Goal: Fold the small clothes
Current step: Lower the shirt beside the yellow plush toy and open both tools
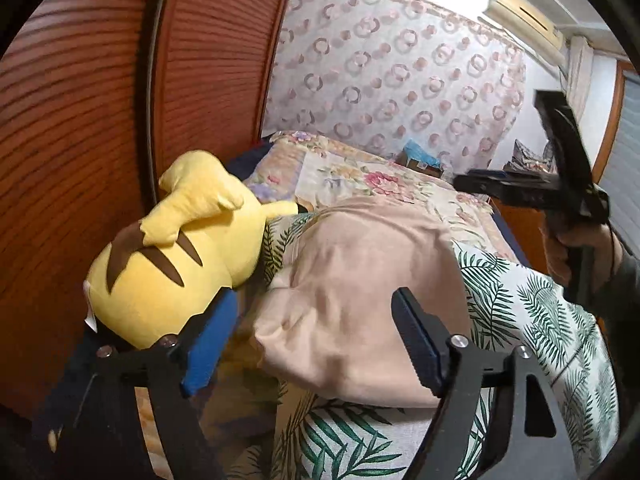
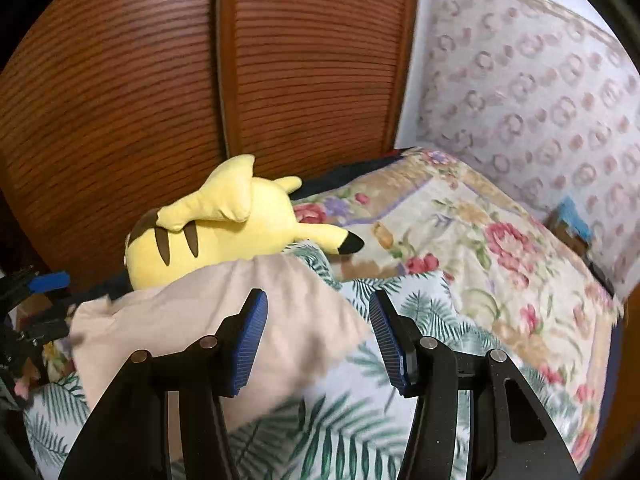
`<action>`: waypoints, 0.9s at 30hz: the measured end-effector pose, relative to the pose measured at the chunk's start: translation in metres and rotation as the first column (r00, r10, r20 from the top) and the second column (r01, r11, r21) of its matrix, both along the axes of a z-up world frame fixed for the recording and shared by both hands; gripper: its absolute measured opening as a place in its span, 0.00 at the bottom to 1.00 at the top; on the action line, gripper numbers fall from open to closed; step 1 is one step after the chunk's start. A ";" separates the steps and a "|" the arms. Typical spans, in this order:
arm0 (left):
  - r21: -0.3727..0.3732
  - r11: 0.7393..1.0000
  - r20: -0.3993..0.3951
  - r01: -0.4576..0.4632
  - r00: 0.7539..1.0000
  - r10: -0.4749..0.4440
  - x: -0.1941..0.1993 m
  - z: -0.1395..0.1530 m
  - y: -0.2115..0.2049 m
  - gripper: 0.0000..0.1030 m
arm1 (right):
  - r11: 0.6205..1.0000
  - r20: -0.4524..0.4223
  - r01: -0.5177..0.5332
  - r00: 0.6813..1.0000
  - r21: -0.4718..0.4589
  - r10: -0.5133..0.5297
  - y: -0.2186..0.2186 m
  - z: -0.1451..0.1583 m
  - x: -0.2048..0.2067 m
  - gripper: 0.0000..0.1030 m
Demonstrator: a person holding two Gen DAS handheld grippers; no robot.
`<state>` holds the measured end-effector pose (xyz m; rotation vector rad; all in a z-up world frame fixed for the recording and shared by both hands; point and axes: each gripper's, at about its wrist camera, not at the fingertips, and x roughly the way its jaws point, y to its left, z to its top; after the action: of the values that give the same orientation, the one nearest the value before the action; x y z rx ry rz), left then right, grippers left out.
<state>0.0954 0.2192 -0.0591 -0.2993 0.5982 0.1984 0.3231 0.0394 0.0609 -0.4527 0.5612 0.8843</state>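
Observation:
A beige garment (image 1: 360, 280) lies bunched on a palm-leaf print sheet (image 1: 540, 320) on the bed. My left gripper (image 1: 316, 324) is open, its blue pads either side of the garment's near end, just above it. The garment also shows in the right wrist view (image 2: 224, 300). My right gripper (image 2: 318, 328) is open and empty, above the garment's right edge and the leaf sheet (image 2: 360, 420). In the left wrist view the right gripper (image 1: 520, 190) is held high at the right by a hand.
A yellow plush toy (image 1: 180, 248) lies at the left against a brown louvered wardrobe door (image 1: 100, 120); it also shows in the right wrist view (image 2: 224, 228). A floral bedspread (image 2: 480, 240) covers the far bed. A patterned curtain (image 1: 400, 72) hangs behind. A small box (image 1: 420, 156) sits at the bed's far edge.

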 end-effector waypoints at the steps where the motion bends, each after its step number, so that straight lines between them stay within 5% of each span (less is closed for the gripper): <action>1: 0.020 1.000 0.003 0.008 1.000 -0.008 0.000 0.003 -0.004 0.79 | 1.000 -0.001 0.014 1.000 0.018 -0.014 -0.007 0.000 -0.006 0.53; 9: 0.105 0.990 0.058 0.098 0.993 -0.104 -0.003 0.028 -0.054 0.88 | 0.984 0.007 0.125 0.992 0.125 -0.127 -0.067 -0.007 -0.064 0.54; 15: 0.142 0.978 0.085 0.155 0.982 -0.168 -0.007 0.043 -0.098 0.88 | 0.962 0.002 0.205 0.978 0.179 -0.209 -0.108 -0.018 -0.111 0.74; 27: 0.209 0.943 0.099 0.260 0.954 -0.285 -0.018 0.058 -0.181 0.88 | 0.855 0.045 0.421 0.890 0.302 -0.454 -0.171 -0.026 -0.203 0.78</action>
<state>0.0769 0.0386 -0.0009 -0.0374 0.4823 -0.0309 0.1206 -0.1311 0.0351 -0.0995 0.3984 0.4813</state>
